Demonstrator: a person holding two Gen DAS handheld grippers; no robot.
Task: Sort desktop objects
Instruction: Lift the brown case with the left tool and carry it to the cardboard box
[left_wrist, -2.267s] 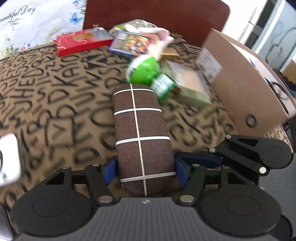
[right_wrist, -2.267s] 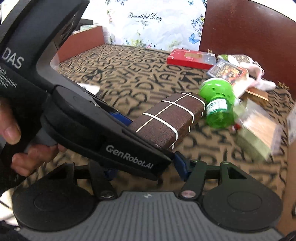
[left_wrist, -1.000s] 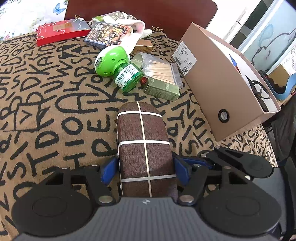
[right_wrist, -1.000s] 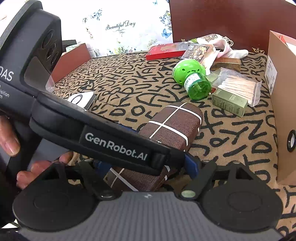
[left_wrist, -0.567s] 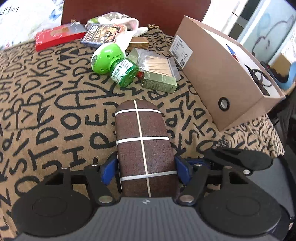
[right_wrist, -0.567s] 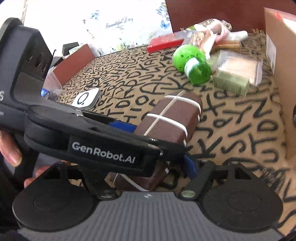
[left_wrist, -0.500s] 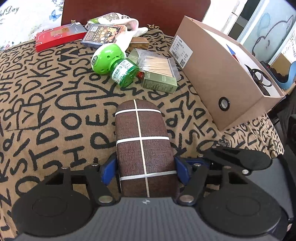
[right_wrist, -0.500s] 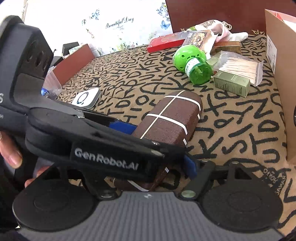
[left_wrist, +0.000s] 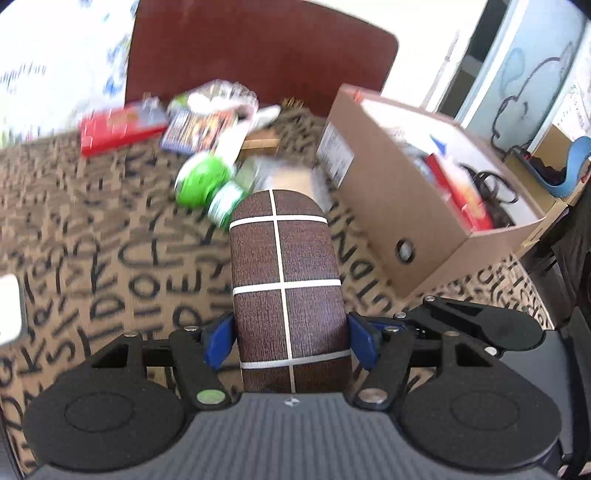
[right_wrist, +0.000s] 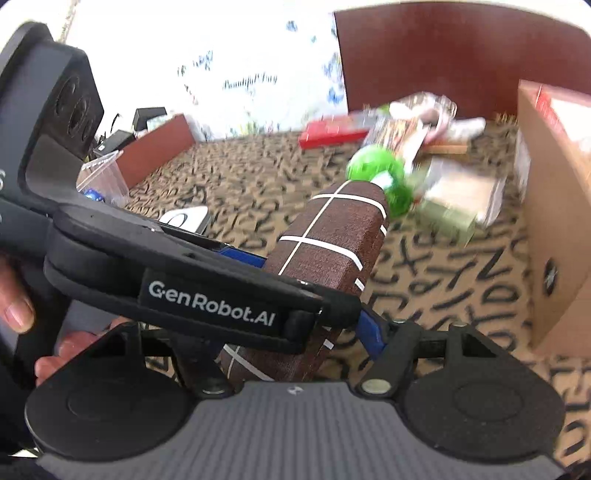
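Observation:
My left gripper (left_wrist: 290, 341) is shut on a brown case with white grid lines (left_wrist: 286, 280) and holds it above the letter-print tablecloth. The same case (right_wrist: 325, 258) shows in the right wrist view, gripped by the left gripper (right_wrist: 310, 295) that crosses the frame. My right gripper (right_wrist: 291, 347) sits just behind and under it; its left finger is hidden, so its state is unclear. A brown cardboard box (left_wrist: 424, 206) with items inside stands to the right.
A green bottle (left_wrist: 207, 184), a toothpick box (left_wrist: 288, 177), a red box (left_wrist: 118, 125), a card pack (left_wrist: 199, 129) and a white cloth lie at the back. A white device (right_wrist: 184, 218) lies at the left. A dark chair back (left_wrist: 258, 55) stands behind.
The left gripper has lifted and tilted with the case, so the view swings up and blurs. The cardboard box now looks nearer and its inside shows.

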